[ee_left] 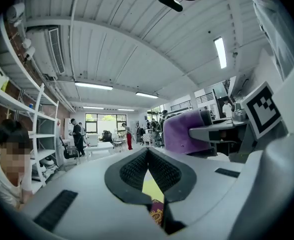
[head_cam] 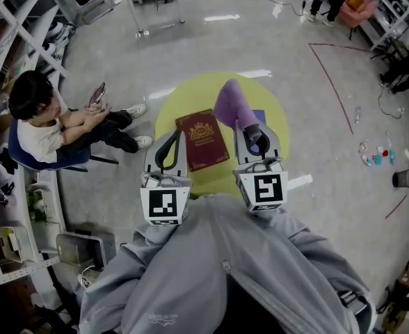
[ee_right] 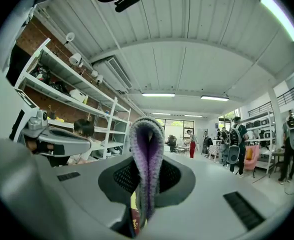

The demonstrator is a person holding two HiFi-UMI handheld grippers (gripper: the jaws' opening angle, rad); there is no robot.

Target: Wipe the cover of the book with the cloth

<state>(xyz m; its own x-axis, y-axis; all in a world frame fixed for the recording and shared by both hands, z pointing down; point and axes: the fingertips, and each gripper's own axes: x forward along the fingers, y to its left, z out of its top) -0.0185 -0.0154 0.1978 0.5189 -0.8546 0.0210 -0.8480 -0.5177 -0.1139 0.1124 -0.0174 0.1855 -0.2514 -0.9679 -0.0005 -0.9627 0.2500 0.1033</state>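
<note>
A dark red book point(head_cam: 202, 139) with a gold crest lies flat on a round yellow table point(head_cam: 175, 105). My right gripper point(head_cam: 255, 139) is shut on a purple cloth point(head_cam: 234, 104), which stands up above the table just right of the book. In the right gripper view the folded cloth point(ee_right: 147, 134) fills the gap between the jaws of the right gripper point(ee_right: 147, 165). My left gripper point(head_cam: 168, 152) hovers at the book's left near corner, shut and holding nothing. In the left gripper view the left gripper point(ee_left: 148, 152) has its tips touching, with the book point(ee_left: 157, 216) below and the cloth point(ee_left: 184, 132) to the right.
A person point(head_cam: 51, 124) sits on a chair left of the table, legs stretched toward it, holding a phone. White shelving point(head_cam: 13, 19) lines the left wall. Small items point(head_cam: 377, 155) and a red tape line point(head_cam: 333, 85) lie on the floor to the right.
</note>
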